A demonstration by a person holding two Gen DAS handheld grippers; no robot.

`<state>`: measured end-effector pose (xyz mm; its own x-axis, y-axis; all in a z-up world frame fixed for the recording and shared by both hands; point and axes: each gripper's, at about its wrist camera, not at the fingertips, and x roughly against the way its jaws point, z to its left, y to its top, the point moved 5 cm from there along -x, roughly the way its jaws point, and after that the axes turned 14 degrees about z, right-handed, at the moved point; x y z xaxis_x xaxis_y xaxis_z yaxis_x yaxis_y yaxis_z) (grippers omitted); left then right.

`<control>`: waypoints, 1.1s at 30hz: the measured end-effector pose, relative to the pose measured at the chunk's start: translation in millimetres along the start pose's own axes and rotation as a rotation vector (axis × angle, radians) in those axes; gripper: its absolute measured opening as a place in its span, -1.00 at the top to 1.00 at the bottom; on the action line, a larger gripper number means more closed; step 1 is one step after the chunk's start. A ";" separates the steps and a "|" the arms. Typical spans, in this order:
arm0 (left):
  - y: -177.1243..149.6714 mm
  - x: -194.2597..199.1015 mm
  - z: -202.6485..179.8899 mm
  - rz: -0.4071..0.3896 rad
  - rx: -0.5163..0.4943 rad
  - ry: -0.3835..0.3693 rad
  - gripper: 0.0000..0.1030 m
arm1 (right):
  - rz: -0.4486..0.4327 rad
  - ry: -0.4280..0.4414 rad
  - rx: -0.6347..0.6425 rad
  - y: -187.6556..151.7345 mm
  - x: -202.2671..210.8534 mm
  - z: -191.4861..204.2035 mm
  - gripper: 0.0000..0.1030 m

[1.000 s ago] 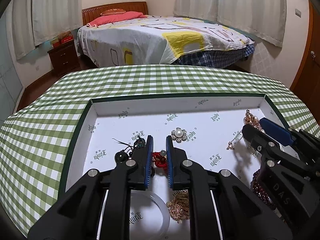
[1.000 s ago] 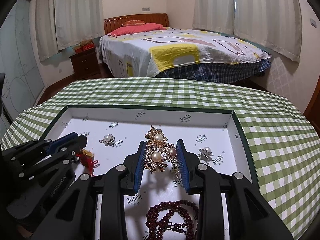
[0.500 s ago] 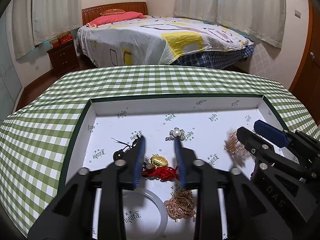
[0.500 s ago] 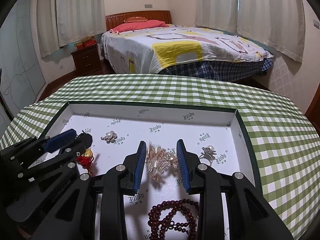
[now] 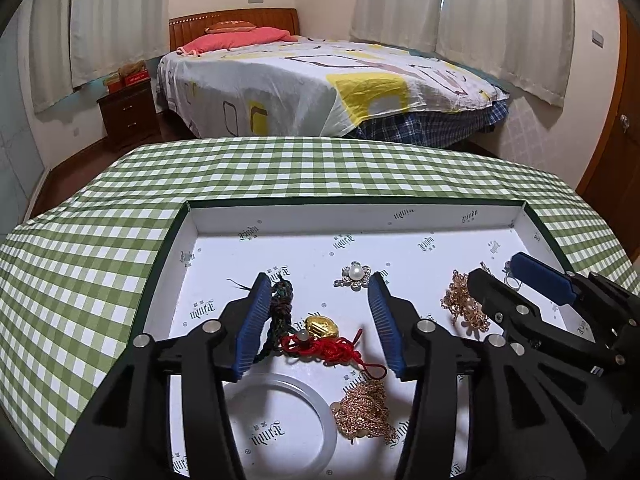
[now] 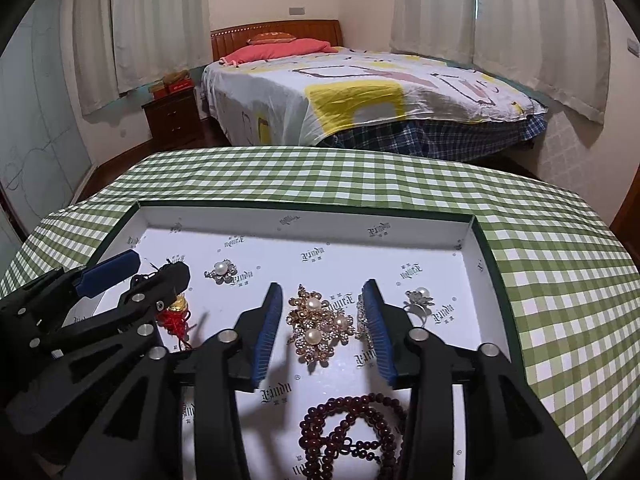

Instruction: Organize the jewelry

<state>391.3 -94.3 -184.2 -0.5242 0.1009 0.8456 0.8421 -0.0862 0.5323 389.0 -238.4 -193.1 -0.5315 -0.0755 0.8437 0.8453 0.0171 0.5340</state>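
Observation:
A white-lined box with a green rim [image 5: 168,240] holds the jewelry. My left gripper [image 5: 318,308] is open over a gold charm on a red knotted cord [image 5: 322,326] that lies on the box floor, with a dark braided cord [image 5: 282,308] beside its left finger. My right gripper [image 6: 322,320] is open around a gold and pearl brooch [image 6: 316,326] that lies on the floor of the box [image 6: 478,240]. The right gripper also shows in the left wrist view [image 5: 496,280], the left gripper in the right wrist view [image 6: 154,270].
In the box also lie a pearl flower brooch [image 5: 354,274], a clear bangle [image 5: 280,420], a gold chain heap [image 5: 366,410], a pearl ring [image 6: 418,300] and dark red beads [image 6: 352,428]. The box stands on a green checked tablecloth [image 5: 100,240]. A bed [image 5: 320,84] stands behind.
Both grippers have opened. The red cord charm left the left jaws and lies on the box floor. The gold pearl brooch left the right jaws and lies flat.

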 end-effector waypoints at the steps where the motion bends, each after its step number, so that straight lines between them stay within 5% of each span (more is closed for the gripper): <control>1: -0.3 0.0 1.3 0.002 0.004 -0.001 -0.02 | -0.003 -0.002 -0.002 -0.7 0.7 -0.2 0.09; 15: -8.0 16.7 5.7 -0.052 -0.005 0.027 -0.75 | -0.053 -0.048 -0.070 -17.4 21.3 -27.8 -0.47; 33: -54.0 109.1 7.1 -0.131 0.002 0.069 -0.82 | -0.098 -0.058 -0.099 -64.1 98.6 -23.3 -0.55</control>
<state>289.6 -71.6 -121.0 -0.6372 0.0430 0.7695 0.7660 -0.0744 0.6385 283.7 -270.2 -145.5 -0.6114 -0.0144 0.7912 0.7891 -0.0857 0.6083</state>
